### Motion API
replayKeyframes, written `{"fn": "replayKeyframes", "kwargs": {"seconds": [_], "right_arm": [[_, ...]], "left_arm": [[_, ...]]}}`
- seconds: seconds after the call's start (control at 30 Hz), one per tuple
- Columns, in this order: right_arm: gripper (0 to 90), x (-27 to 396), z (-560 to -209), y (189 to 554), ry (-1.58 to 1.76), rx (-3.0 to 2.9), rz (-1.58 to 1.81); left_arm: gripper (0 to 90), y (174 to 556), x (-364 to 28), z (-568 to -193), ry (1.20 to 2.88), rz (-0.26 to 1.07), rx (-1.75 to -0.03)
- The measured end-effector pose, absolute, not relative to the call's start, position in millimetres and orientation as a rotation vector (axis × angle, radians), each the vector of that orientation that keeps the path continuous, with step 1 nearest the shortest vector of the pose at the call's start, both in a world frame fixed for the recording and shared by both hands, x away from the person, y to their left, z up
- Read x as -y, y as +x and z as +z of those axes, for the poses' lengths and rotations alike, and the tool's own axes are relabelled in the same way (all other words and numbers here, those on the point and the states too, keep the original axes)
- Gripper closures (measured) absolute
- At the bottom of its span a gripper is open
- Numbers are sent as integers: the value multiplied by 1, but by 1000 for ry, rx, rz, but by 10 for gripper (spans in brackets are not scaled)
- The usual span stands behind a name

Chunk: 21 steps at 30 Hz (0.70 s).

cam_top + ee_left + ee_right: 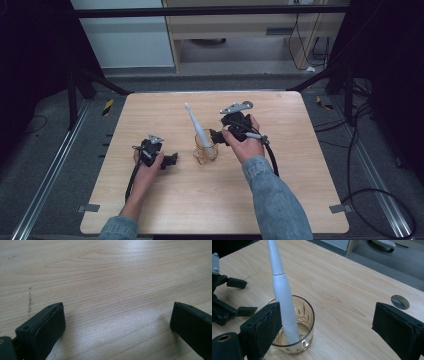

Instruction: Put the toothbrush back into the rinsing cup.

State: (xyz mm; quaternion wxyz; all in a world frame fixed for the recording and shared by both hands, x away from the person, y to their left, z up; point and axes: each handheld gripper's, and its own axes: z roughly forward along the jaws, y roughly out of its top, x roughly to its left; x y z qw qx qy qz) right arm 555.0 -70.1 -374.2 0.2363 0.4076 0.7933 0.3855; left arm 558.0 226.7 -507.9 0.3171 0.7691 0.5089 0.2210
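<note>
A clear glass point(205, 151) with an etched pattern stands near the middle of the wooden table point(300, 200). A white electric toothbrush point(196, 125) stands in it and leans toward the far left. My right gripper point(216, 136) sits just right of the glass, pointing at it. In the right gripper view its jaws point(327, 317) stand wide open; the glass point(295, 325) and toothbrush point(283, 297) are just ahead of the left jaw, and nothing is pinched. My left gripper point(171, 160) rests left of the glass, open over bare wood point(117, 322).
The left gripper point(224, 307) shows at the left edge of the right gripper view. A round grey cap point(400, 301) is set into the table top. Black cables point(272, 160) trail from both grippers toward the near edge. Dark frame legs and floor surround the table.
</note>
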Motion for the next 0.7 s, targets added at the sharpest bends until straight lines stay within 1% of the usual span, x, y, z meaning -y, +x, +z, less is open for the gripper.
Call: {"fn": "replayKeyframes", "kwargs": {"seconds": [0.4,0.7], "right_arm": [[105,92,-379,555,1175,-2134,1050],[107,105,-381,562,1219,-2115,1038]], "left_arm": [[0,558,-227,-508,2024,581,-1341],[0,559,-225,-508,2026,579,-1336]]}}
